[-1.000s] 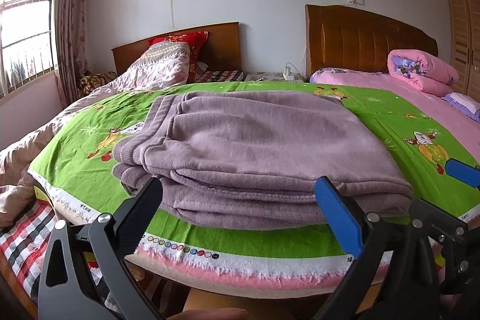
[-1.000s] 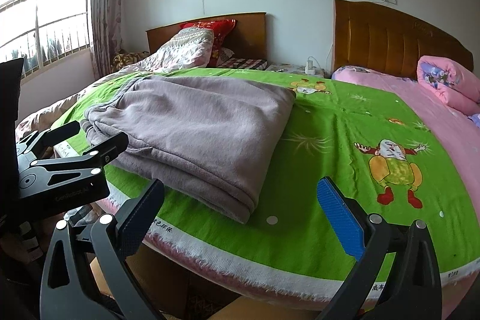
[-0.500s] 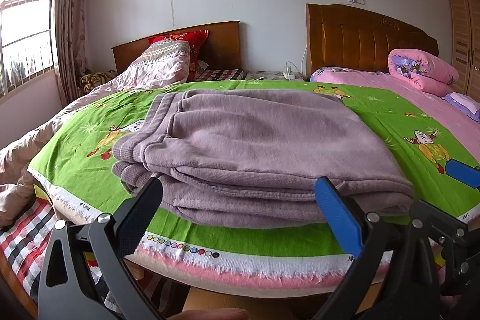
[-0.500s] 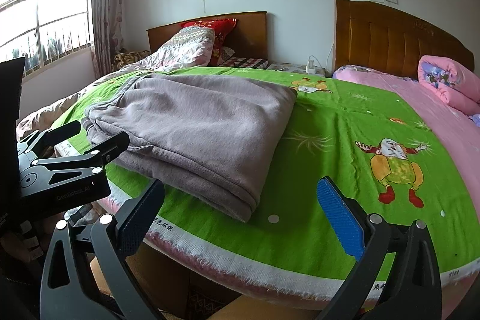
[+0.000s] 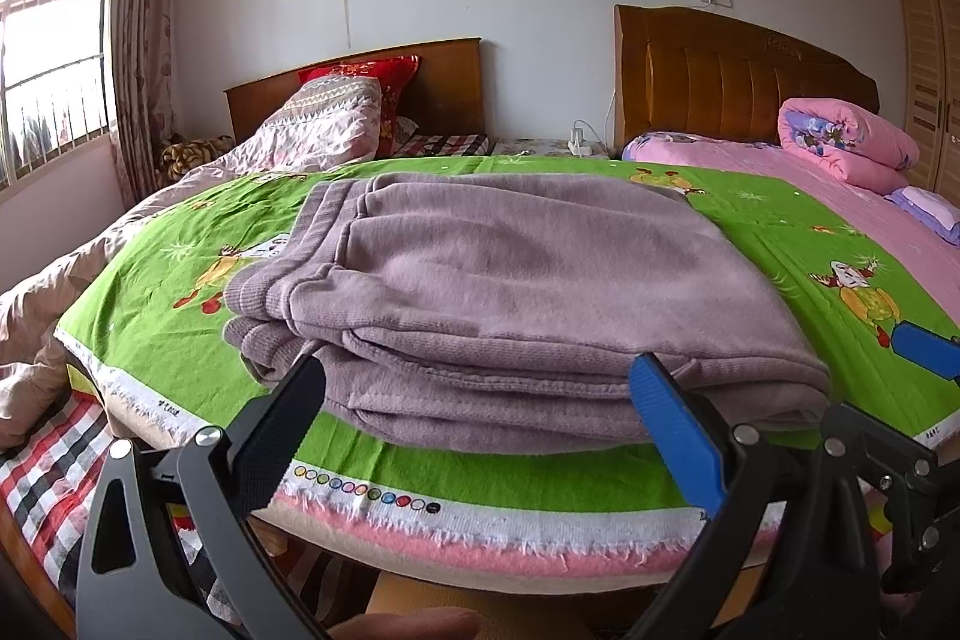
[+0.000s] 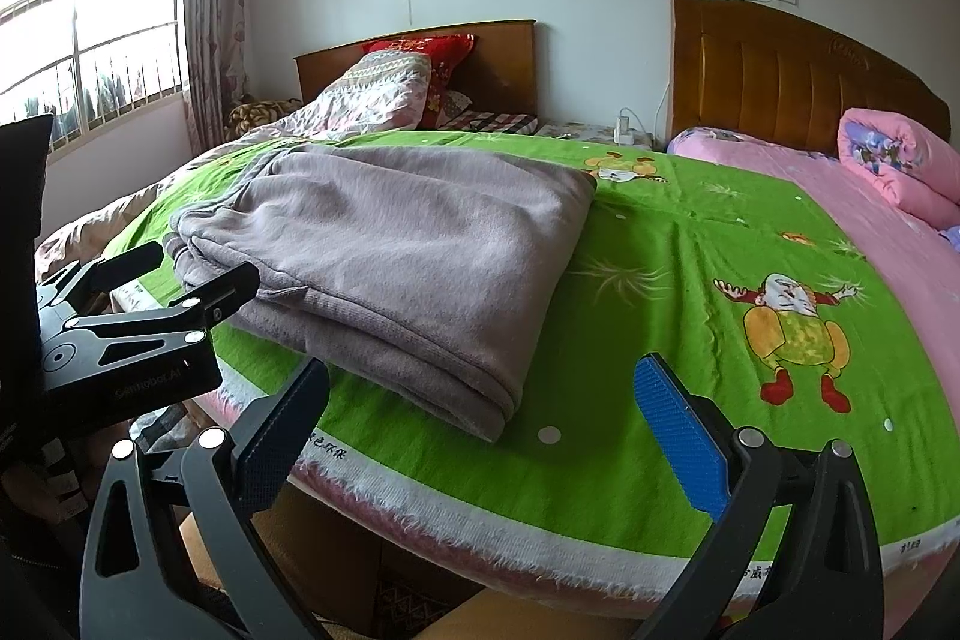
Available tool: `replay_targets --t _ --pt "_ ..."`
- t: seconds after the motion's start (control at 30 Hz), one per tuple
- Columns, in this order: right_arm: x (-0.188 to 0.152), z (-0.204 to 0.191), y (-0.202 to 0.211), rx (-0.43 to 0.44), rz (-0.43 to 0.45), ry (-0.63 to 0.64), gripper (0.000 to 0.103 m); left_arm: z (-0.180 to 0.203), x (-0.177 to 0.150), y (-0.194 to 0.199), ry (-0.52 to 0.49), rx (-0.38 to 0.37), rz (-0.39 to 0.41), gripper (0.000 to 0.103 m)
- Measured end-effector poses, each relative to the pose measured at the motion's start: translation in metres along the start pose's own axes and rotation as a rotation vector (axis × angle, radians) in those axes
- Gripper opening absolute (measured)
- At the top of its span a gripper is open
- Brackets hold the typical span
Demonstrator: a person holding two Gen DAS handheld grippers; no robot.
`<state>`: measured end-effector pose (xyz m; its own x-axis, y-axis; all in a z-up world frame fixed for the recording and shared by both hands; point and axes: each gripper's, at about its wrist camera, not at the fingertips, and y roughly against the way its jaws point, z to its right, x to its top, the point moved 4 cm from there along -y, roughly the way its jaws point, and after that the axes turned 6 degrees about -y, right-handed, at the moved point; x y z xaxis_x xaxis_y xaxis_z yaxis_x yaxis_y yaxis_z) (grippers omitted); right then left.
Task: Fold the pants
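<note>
The mauve pants (image 5: 510, 292) lie folded in a flat stack on the green cartoon-print sheet (image 5: 180, 280), waistband and cuffs at the left. They also show in the right wrist view (image 6: 396, 250), left of centre. My left gripper (image 5: 480, 424) is open and empty, just short of the stack's near edge. My right gripper (image 6: 480, 424) is open and empty, over the sheet's near border to the right of the stack. The left gripper's black body (image 6: 132, 334) shows at the left of the right wrist view.
A pink bed (image 5: 840, 196) with a rolled pink quilt (image 5: 840, 148) lies to the right. A patterned duvet (image 5: 312, 130) and red pillow (image 5: 360, 70) lie at the back left. The checked mattress edge (image 5: 48, 466) drops off below the sheet.
Both grippers have drifted back very slightly; the pants lie still and both grippers stay open.
</note>
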<state>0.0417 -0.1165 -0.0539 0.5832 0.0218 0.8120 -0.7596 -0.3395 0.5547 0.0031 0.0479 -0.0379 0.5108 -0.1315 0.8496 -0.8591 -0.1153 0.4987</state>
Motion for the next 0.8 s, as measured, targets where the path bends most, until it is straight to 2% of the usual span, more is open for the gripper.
replay_targets --t 0.8 --pt "-0.0005 0.0009 0.0 0.004 -0.002 0.002 0.099 0.0017 -0.0019 -0.0026 -0.001 -0.006 -0.013 0.101"
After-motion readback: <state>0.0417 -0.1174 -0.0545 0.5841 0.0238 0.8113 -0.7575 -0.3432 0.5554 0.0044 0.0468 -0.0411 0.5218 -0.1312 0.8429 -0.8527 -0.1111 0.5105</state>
